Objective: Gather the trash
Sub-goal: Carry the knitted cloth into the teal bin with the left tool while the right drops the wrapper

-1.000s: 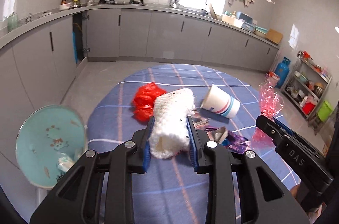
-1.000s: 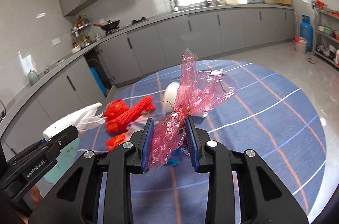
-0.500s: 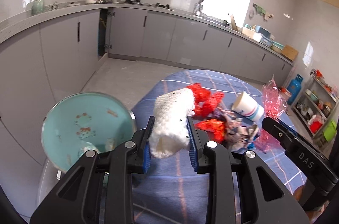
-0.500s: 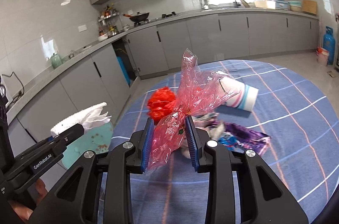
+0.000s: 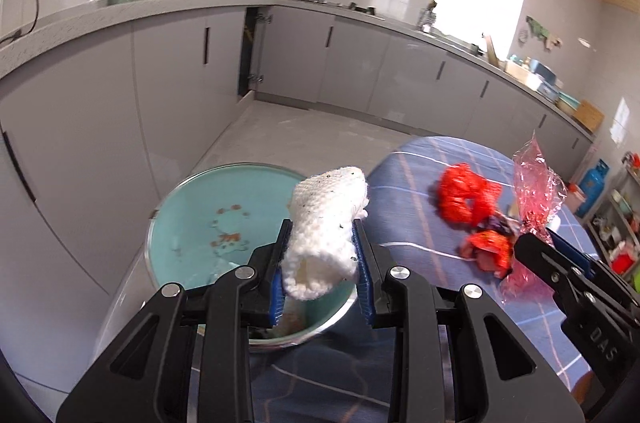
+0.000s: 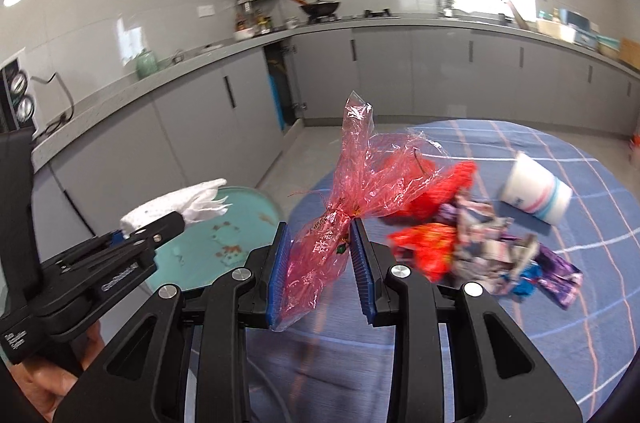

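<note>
Left wrist view: left gripper [image 5: 322, 255] clamped on white knitted wad [image 5: 326, 223], held above near rim of teal bin [image 5: 192, 207], left of blue-clothed table [image 5: 408, 175]. Right wrist view: right gripper [image 6: 322, 263] grasping pink cellophane wrapper [image 6: 352, 207] over table's left edge. Red netting [image 6: 432, 191], crumpled wrappers [image 6: 492, 247] and toppled paper cup [image 6: 536, 189] lie on cloth at right.
</note>
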Demonstrator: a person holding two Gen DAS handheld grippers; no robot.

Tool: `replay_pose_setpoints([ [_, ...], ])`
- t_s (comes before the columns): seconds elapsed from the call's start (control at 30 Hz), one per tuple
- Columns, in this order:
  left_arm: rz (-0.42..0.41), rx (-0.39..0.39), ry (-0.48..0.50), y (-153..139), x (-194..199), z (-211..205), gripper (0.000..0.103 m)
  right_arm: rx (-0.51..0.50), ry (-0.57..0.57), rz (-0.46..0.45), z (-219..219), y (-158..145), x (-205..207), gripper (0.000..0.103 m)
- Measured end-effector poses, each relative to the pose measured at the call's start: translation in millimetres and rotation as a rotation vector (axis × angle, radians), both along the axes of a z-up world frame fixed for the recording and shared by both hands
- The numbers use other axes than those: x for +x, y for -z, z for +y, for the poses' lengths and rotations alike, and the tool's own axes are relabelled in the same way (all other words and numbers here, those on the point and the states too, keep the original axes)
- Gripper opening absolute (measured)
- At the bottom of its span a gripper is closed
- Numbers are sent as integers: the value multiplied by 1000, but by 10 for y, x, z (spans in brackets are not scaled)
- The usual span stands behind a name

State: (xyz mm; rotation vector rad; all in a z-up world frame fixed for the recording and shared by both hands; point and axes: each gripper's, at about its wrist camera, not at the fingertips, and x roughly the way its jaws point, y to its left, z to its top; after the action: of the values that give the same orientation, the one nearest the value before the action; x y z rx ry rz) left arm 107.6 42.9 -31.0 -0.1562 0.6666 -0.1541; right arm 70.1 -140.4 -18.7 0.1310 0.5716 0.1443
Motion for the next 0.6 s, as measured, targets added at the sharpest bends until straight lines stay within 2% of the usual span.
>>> replay_pose_setpoints([
  [0.13, 11, 28, -57, 102, 98, 147, 29, -17, -55, 14, 259, 28, 100, 31],
  [0.6, 93, -13, -154, 354, 361, 590, 29, -33, -190, 103, 824, 231, 546, 31],
])
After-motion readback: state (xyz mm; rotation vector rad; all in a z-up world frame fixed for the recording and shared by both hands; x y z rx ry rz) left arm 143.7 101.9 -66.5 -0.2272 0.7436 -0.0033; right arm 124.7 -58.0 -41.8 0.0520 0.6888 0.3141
